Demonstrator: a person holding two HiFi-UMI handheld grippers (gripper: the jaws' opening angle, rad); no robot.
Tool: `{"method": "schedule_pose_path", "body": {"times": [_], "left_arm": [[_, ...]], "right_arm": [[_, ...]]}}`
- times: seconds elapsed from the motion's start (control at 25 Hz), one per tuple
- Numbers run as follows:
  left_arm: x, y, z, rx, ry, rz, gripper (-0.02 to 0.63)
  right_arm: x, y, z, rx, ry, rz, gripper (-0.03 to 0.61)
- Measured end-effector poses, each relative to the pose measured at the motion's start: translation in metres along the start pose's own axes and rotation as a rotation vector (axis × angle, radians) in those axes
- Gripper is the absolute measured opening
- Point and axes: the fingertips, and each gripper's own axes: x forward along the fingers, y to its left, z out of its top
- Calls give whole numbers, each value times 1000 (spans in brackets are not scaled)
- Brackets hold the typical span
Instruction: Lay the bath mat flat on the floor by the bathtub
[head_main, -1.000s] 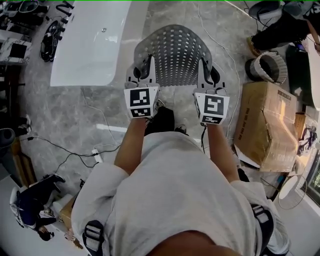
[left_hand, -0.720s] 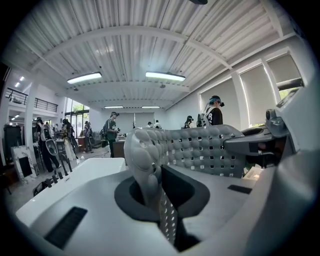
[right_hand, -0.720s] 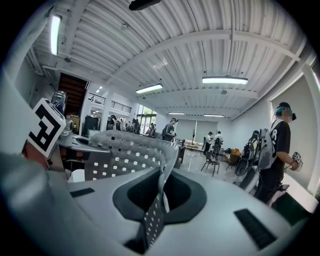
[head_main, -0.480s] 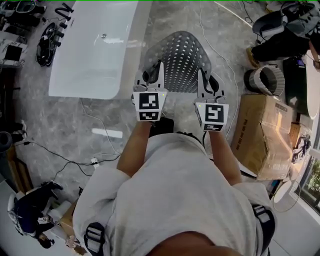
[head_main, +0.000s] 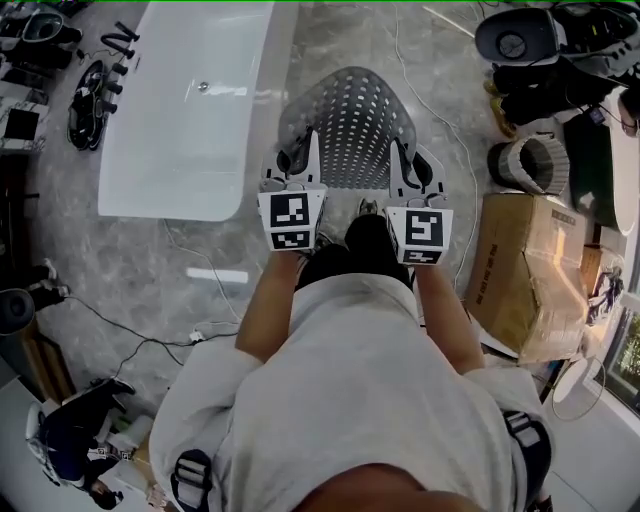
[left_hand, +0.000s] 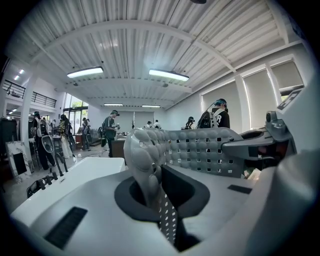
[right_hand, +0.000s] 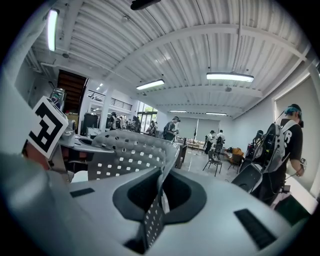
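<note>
Head view: you're holding the grey perforated bath mat (head_main: 350, 120) by its near edge. The left hand-held gripper (head_main: 305, 150) is pinching one near corner and the right hand-held gripper (head_main: 400, 155) the other. The mat is stretching away from you between the two and is showing against the grey floor (head_main: 150, 250). The white bathtub (head_main: 190, 100) is sitting just to the left of the mat, with its long side running alongside. A cardboard box (head_main: 530, 250) and a round basket (head_main: 535, 135) are standing off to the right, and cables (head_main: 190, 240) are trailing across the floor. I can't tell whether the far end of the mat is touching the floor.

Left gripper view: the jaws are standing narrow and clamping the bumpy corner of the mat, which is bunching up thick between the pads. The rest of the mat is arching to the right toward the other hand-held gripper. The tub rim is showing low on the left.

Right gripper view: the jaws are narrow and are squeezing the thin perforated edge. The mat is curving to the left and is sitting high against the room behind, so it's reading as airborne.

Progress: the pickup is done and the mat is about in place beside the tub. You're left with lowering it, spreading it flat on the floor, and letting go with both hand-held grippers.
</note>
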Motion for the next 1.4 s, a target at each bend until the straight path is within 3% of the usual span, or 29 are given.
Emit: {"method": "schedule_pose_path", "body": {"times": [0.28,0.44,0.76,0.96,1.4], "left_arm": [[44,-4,-12,-16,52,6,32],[85,20,-10,-18,80,19,32],[177,24,3,-19,126,37,32],[225,39,3,-64,172,81,32],[298,63,19,-58,193,185,32]], "right_arm": [[36,-26,-18,12,27,36,21],[85,-46,-15,6,45,59,21],[167,-99,-17,-36,56,143,21],[214,-127,-20,-38,71,192,21],[279,-179,-11,-59,58,245,21]]}}
